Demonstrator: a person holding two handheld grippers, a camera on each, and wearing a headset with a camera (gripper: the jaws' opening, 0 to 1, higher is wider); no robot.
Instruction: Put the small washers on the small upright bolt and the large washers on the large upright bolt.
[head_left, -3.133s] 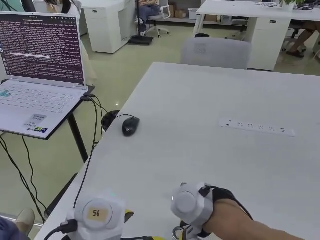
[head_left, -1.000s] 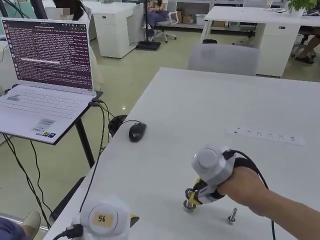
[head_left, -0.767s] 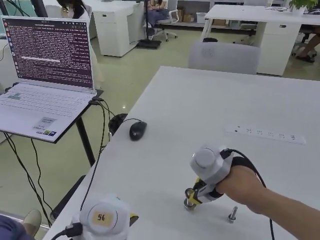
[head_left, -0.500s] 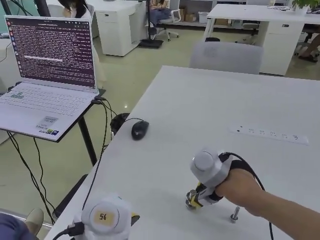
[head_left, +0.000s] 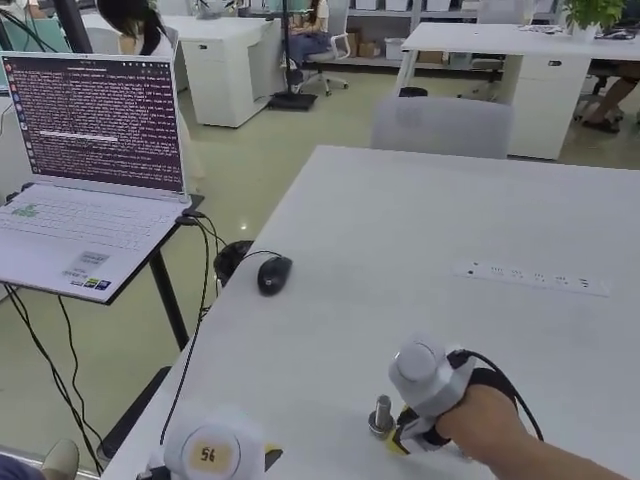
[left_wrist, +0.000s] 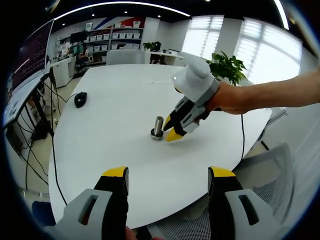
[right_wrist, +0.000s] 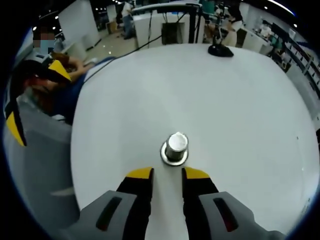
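The large grey steel bolt (right_wrist: 174, 146) stands upright on the white table (head_left: 400, 230). Its long axis is vertical and its threaded shank points up. A wider metal ring sits round its foot, and whether that ring is a washer or the bolt's own head cannot be told. The bolt sits just ahead of the tips of the right gripper (right_wrist: 168, 174), a white hand-held tool with yellow-capped black jaws, and does not touch them. Those jaws are parted by a narrow slot, with nothing between them. The left gripper (left_wrist: 168, 173), of the same make, has its jaws spread wide and empty, low by the table's near edge and well back from the bolt. The right gripper view looks down onto the flat top of the shank and the ring around it, while the head view sees the bolt from the side as a short stub just left of the right gripper. The left gripper view shows the right gripper side-on, its yellow tips angled down toward the bolt's foot and the person's hand (left_wrist: 227, 97) around its body. Far beyond the right gripper lie a black computer mouse (head_left: 273, 273) and a white power strip (head_left: 530, 280). An open silver laptop (head_left: 90, 170) stands off the table to its left.
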